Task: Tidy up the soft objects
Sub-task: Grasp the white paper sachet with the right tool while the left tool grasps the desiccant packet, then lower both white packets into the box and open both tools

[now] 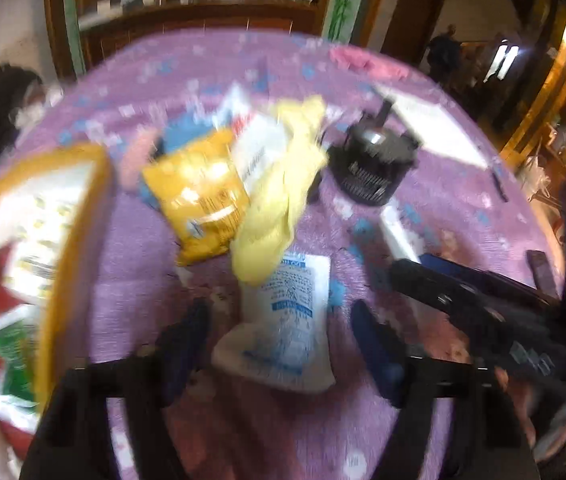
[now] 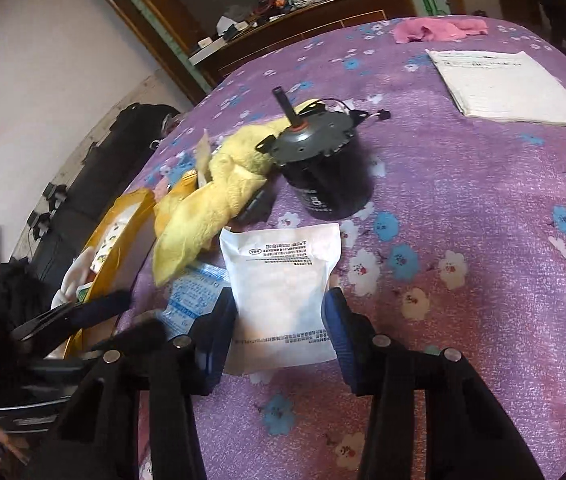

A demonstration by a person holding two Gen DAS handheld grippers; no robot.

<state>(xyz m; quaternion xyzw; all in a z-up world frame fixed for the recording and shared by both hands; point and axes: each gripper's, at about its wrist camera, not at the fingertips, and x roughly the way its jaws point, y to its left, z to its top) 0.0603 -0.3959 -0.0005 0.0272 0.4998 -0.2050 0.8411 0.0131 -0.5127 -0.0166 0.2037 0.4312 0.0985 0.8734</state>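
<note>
On the purple flowered cloth (image 2: pixel 483 208) lie soft packs. My left gripper (image 1: pixel 279 344) is open around a white pouch with blue print (image 1: pixel 283 320), fingers either side, not touching; the view is blurred. My right gripper (image 2: pixel 279 320) is open around a plain white pouch with black print (image 2: pixel 283 292). The blue-print pouch (image 2: pixel 191 296) lies just left of it. A yellow cloth (image 1: pixel 283 184) (image 2: pixel 211 196) is draped over a yellow snack bag (image 1: pixel 199 196) and other packs. The right gripper shows in the left wrist view (image 1: pixel 463 292).
An orange-rimmed box (image 1: pixel 71 248) (image 2: pixel 123 224) with packets inside stands at the left. A black motor with a shaft (image 2: pixel 319 160) (image 1: pixel 375 160) stands behind the packs. White papers (image 2: pixel 507 84) and a pink cloth (image 2: pixel 439 28) lie at the far side. A dark phone (image 1: pixel 543 272) lies at the right.
</note>
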